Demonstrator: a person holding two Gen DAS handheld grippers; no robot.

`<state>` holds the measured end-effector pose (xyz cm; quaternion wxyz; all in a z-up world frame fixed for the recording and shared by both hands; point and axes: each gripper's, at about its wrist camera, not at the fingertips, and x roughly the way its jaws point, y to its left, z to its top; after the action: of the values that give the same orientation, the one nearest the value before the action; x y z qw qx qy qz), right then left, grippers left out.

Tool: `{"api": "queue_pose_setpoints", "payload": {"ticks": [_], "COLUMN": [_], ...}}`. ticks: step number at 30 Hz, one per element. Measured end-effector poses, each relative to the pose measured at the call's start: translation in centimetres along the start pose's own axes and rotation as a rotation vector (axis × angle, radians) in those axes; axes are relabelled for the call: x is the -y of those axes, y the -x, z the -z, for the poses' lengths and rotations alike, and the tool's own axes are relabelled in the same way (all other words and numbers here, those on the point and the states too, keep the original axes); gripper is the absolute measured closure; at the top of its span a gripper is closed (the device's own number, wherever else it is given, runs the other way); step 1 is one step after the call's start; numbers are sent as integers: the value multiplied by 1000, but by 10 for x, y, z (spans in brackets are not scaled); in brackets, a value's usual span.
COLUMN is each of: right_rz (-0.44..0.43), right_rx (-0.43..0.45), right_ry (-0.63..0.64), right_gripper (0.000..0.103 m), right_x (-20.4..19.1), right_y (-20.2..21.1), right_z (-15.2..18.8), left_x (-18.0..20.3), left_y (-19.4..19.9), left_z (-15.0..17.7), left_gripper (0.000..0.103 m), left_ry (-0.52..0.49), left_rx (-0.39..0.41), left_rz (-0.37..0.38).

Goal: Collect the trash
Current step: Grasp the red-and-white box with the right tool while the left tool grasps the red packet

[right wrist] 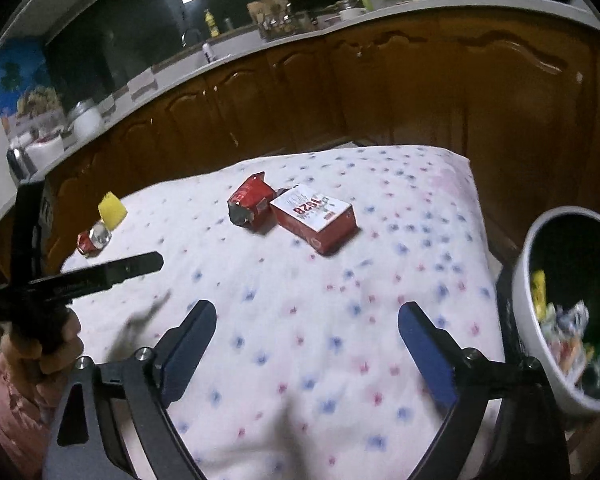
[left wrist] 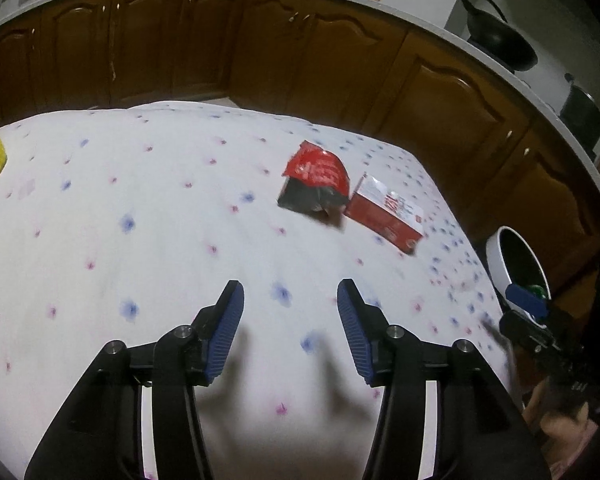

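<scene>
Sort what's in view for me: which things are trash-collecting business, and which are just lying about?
Job:
- crumpled red and black wrapper
- red and white cardboard box
- crushed red can
- white round bin, trash already inside

Lying about:
- yellow bristly object
- black wok on the counter
- counter jars and bottles

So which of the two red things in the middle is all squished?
The red bag is the squished one. It is crumpled, with dark foil showing. The red box beside it is neat, with flat sides and sharp corners.
</scene>
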<state>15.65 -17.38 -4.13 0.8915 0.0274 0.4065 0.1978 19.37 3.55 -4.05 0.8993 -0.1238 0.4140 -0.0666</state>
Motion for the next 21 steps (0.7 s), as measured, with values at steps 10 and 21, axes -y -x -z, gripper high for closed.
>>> {"api": "queue_pose_setpoints", "payload": {"ticks": [10,21], "right_rz": [-4,25], "right_rx": [-53,-167], "right_ry": [132,261], "right_gripper": [9,9], "right_x": [-4,-11], "right_y": [-46,-111], "right_z": [-45,-71], "left_x": [-5,-1], "left_y": [-56,-98], "left_z": [-49,-74], "left_gripper": [54,55], "left_ry": [-47,-92], "left_rx": [-58,-75], "left_rz": [-30,-49]}}
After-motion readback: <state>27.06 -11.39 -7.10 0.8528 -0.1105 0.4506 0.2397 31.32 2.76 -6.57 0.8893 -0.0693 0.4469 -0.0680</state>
